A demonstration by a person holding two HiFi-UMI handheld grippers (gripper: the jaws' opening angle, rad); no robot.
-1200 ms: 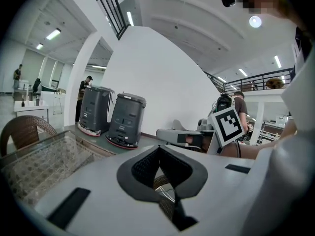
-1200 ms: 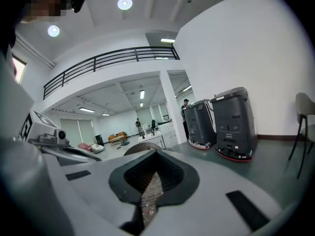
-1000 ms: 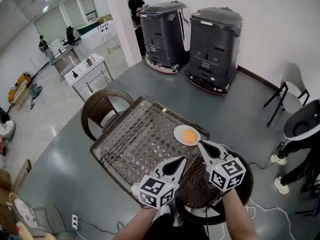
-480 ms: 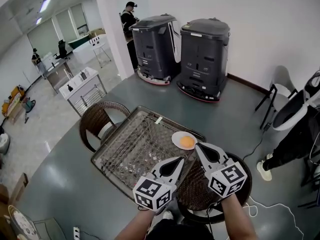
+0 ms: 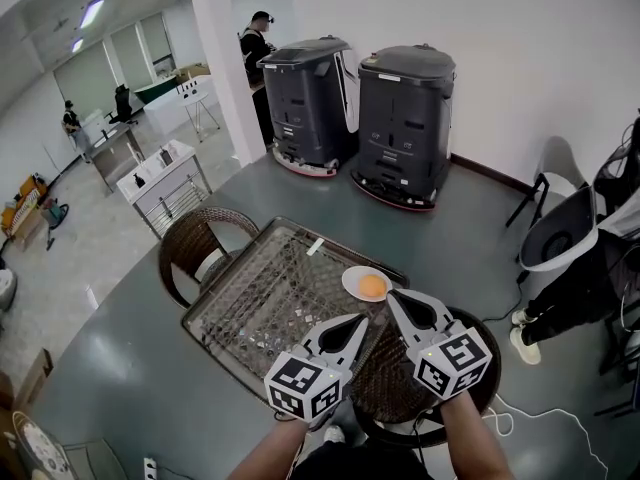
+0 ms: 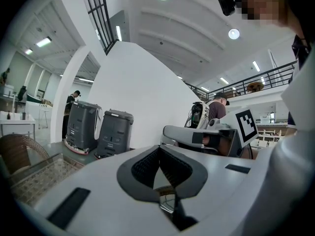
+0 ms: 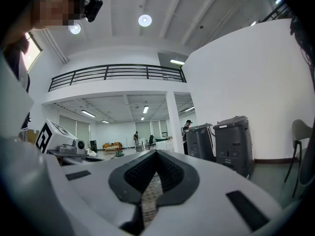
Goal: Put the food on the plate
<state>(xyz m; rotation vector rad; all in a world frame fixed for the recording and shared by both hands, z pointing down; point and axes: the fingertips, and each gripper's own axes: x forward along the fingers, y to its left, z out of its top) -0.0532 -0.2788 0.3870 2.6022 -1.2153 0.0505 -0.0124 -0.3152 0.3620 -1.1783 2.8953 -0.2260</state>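
A small white plate (image 5: 353, 279) lies at the near right corner of the glass-topped wicker table (image 5: 265, 303), and a round orange piece of food (image 5: 372, 286) sits on it. My right gripper (image 5: 391, 296) is shut and empty, its tip just short of the plate's near edge. To its left, my left gripper (image 5: 361, 319) hovers over the table's near rim, also shut with nothing in it. In the left gripper view the left gripper (image 6: 160, 148) has its jaws together. The right gripper view likewise shows the right gripper (image 7: 156, 153) with jaws closed on nothing.
A wicker chair (image 5: 196, 236) stands at the table's left and another (image 5: 395, 383) lies under my grippers. Two dark grey machines (image 5: 312, 98) (image 5: 405, 118) stand by the white wall. A person (image 5: 257, 40) stands by the pillar. A white chair (image 5: 553, 236) is at the right.
The head view has shifted slightly, so the room sits a little differently in frame. Both grippers stay shut, close together, near the plate; the food has not moved.
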